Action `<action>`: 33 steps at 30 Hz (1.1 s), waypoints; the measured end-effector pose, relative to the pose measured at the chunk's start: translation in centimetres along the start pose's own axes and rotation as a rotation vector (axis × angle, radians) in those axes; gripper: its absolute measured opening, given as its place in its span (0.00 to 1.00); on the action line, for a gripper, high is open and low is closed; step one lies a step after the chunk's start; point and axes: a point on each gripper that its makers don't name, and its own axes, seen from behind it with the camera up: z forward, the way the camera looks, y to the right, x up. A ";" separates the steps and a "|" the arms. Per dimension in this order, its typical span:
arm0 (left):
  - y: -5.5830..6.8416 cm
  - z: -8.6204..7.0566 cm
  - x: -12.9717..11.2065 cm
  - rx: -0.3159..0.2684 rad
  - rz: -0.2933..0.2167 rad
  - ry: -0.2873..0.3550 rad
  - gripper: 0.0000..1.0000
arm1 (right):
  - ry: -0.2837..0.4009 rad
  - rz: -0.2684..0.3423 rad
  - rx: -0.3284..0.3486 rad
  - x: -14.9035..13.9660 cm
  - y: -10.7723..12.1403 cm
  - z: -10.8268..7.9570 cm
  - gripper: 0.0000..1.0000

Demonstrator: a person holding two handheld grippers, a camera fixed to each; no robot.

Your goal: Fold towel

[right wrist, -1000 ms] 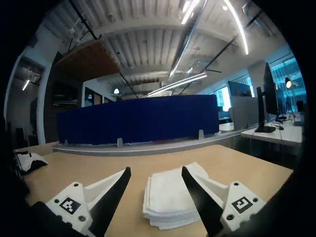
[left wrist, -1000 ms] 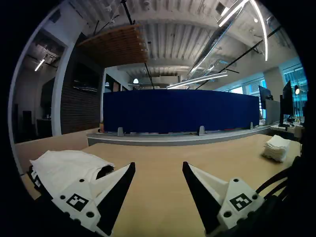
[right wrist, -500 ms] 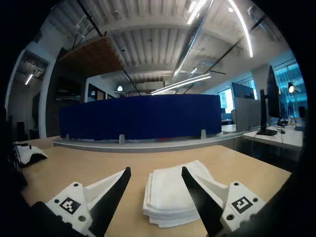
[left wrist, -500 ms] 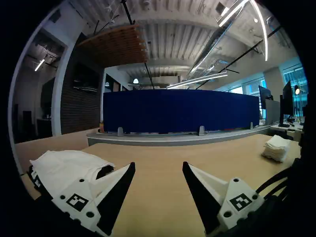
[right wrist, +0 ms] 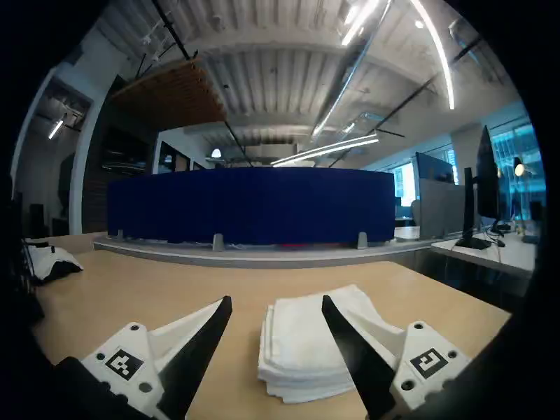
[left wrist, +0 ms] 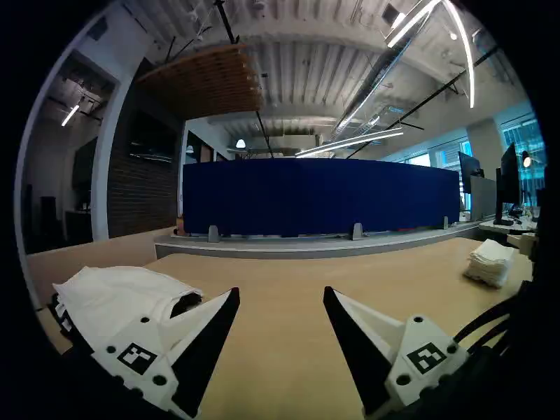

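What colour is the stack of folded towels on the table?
White; the towel stack shows best in the right gripper view.

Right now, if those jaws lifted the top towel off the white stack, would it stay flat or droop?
Probably droop: the stack shows soft, rounded, uneven edges, so it looks like limp cloth. Thin layers suggest little weight. Pushed, the stack may slide or shear on the smooth table rather than tip, being low and wide.
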 end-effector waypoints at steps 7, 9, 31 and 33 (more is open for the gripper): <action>0.0 0.1 0.0 0.000 0.000 0.000 0.89 | -0.001 -0.002 0.000 0.1 0.1 0.0 1.00; 0.0 0.1 0.0 0.000 0.000 0.000 0.89 | -0.001 -0.002 0.000 0.1 0.1 0.0 1.00; 0.0 0.1 0.0 0.000 0.000 0.000 0.88 | -0.001 -0.001 0.000 0.1 0.1 -0.2 1.00; 0.0 0.1 0.0 0.000 0.000 0.000 0.88 | -0.001 -0.001 0.000 0.0 0.1 -0.2 1.00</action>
